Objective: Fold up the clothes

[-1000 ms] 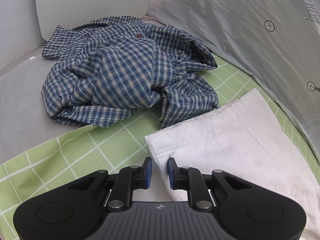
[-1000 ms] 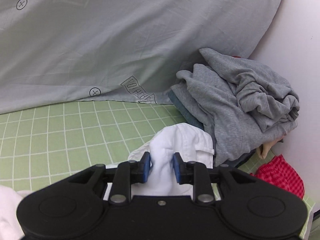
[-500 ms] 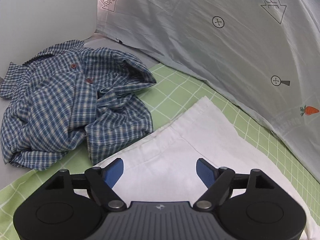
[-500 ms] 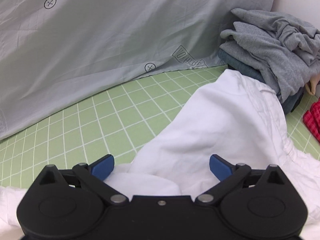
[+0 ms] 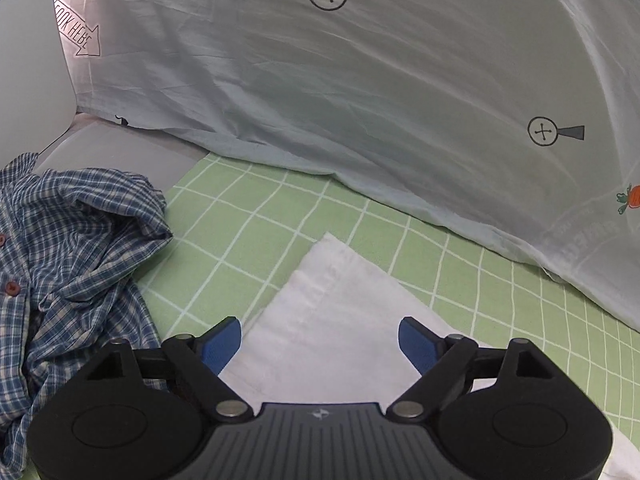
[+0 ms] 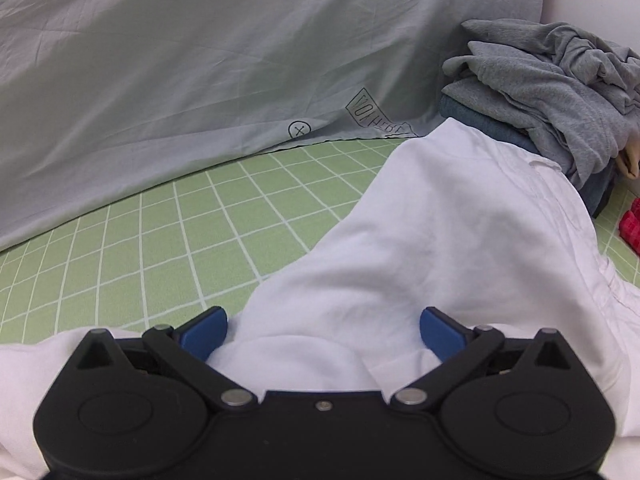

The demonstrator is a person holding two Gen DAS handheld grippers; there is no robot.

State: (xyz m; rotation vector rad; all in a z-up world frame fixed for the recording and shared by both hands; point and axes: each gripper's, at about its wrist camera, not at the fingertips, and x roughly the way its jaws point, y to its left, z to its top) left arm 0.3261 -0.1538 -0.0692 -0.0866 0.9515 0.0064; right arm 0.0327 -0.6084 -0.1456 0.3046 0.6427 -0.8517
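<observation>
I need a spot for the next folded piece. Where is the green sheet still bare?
Bare green sheet runs between the white garment and the grey cover. A smaller strip lies between the plaid shirt and the white garment's corner. It is crowded by the grey clothes pile.

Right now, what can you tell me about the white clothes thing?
The white garment looks like soft, thin, plain cloth. It lies spread on the green checked sheet, partly flat and partly bunched into a hump with seams showing. One end reaches the grey pile of clothes. Nothing is pinching it.
</observation>
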